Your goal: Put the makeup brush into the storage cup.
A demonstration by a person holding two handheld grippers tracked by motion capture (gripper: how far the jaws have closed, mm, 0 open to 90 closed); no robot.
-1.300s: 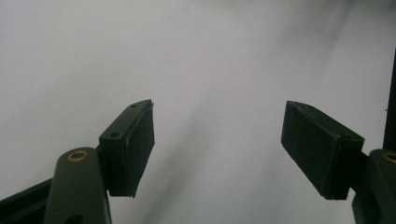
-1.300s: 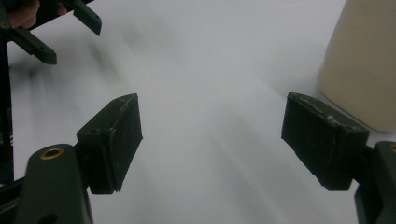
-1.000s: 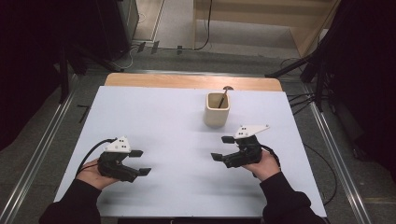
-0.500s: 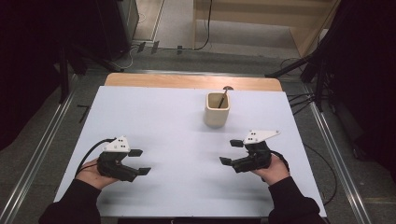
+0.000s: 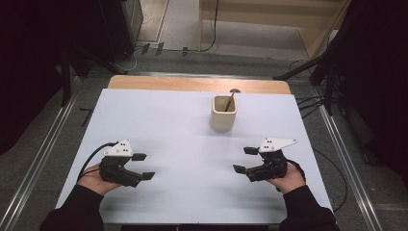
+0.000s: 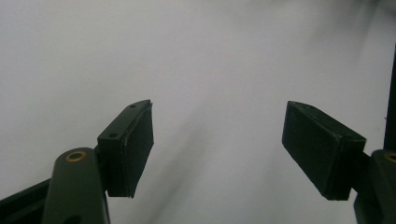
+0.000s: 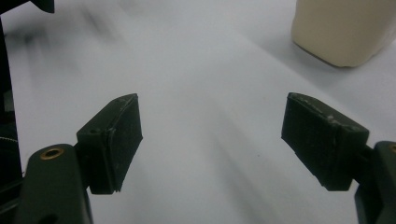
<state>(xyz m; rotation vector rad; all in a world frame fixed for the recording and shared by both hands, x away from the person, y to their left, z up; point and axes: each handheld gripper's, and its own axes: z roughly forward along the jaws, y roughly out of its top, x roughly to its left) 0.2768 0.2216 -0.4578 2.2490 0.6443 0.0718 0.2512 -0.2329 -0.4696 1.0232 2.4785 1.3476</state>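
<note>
A cream square cup (image 5: 223, 113) stands upright on the white table (image 5: 183, 125) right of centre, with a dark-handled utensil (image 5: 230, 99) leaning inside it. Its lower part appears at the top right of the right gripper view as the cup (image 7: 343, 30). My left gripper (image 5: 143, 166) rests low at the table's front left, open, with nothing between its jaws (image 6: 219, 149). At the front right my right gripper (image 5: 245, 160) is open too, empty (image 7: 212, 140), pointing left, the cup beyond its right jaw.
The table's far edge shows a bare wooden strip (image 5: 192, 83). Metal rails (image 5: 45, 154) run along both sides on the floor, with cables (image 5: 308, 103) and dark stands behind the table.
My right gripper has moved back toward the front right, away from the cup. The left gripper has stayed where it was.
</note>
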